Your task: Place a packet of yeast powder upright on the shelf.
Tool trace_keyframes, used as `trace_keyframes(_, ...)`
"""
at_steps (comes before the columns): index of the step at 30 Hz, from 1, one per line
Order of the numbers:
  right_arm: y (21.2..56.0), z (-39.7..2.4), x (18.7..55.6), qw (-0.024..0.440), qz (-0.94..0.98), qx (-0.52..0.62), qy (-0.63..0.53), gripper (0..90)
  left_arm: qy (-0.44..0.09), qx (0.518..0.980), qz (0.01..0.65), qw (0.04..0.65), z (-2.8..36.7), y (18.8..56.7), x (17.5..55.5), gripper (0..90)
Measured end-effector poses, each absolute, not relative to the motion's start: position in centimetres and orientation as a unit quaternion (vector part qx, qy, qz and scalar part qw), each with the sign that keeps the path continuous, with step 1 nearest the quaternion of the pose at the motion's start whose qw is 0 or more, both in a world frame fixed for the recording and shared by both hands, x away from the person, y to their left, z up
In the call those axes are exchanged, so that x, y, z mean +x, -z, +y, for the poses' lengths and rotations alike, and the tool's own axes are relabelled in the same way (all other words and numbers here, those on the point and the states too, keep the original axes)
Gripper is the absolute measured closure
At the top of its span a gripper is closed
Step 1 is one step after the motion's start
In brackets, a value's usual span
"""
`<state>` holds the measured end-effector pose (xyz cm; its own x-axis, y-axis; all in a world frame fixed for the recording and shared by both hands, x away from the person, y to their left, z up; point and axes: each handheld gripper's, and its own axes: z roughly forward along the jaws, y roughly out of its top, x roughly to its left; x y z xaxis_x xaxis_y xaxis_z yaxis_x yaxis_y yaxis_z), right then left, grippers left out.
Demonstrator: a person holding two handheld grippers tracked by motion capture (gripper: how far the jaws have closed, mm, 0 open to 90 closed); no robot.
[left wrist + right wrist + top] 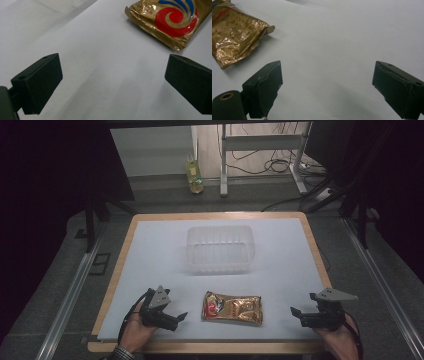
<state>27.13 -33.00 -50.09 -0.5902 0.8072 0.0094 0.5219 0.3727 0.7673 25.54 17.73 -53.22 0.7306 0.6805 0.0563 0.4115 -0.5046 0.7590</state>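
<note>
In the high view, a gold snack packet (232, 307) lies flat on the white table (150, 250) near its front edge, between the two hands. The left tongs (177, 319) sit just to the packet's left, angled toward it, and the right tongs (297, 315) rest well apart on the packet's right, pointing inward. Both pairs stand spread with nothing between them. Farther back, at the middle of the table, stands a clear plastic tub (220, 249) (see-through, ribbed walls).

In the left gripper view, the left tongs (111, 82) are spread wide over bare white table, and the packet (172, 21) lies ahead and to the upper right, showing a red swirl and blue strokes, untouched.

In the right gripper view, the right tongs (327, 87) also gape apart above the table, with the crinkled end of the packet (234, 32) at the upper left, clear of the jaws.
</note>
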Motion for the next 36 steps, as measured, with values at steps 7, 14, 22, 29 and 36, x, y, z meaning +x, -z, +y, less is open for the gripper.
trace_keyframes(7,50.1,-32.9,27.1,0.187,0.809,0.411,-0.376,9.6,-0.176,0.844,0.330,0.383,17.7,52.9,25.5,2.0)
trace_keyframes(14,50.0,-32.8,27.0,0.196,0.809,0.409,-0.374,9.7,-0.179,0.845,0.325,0.386,17.5,52.0,25.1,11.1)
trace_keyframes(22,49.9,-32.8,26.9,0.196,0.810,0.408,-0.374,9.7,-0.171,0.848,0.314,0.391,17.4,51.6,24.9,39.2)
trace_keyframes(29,49.9,-32.8,26.9,0.200,0.809,0.407,-0.375,9.7,-0.142,0.853,0.314,0.392,17.5,51.5,25.0,72.5)
trace_keyframes(36,49.9,-32.8,26.9,0.198,0.810,0.407,-0.373,9.7,-0.137,0.851,0.303,0.407,17.3,51.1,25.2,88.1)
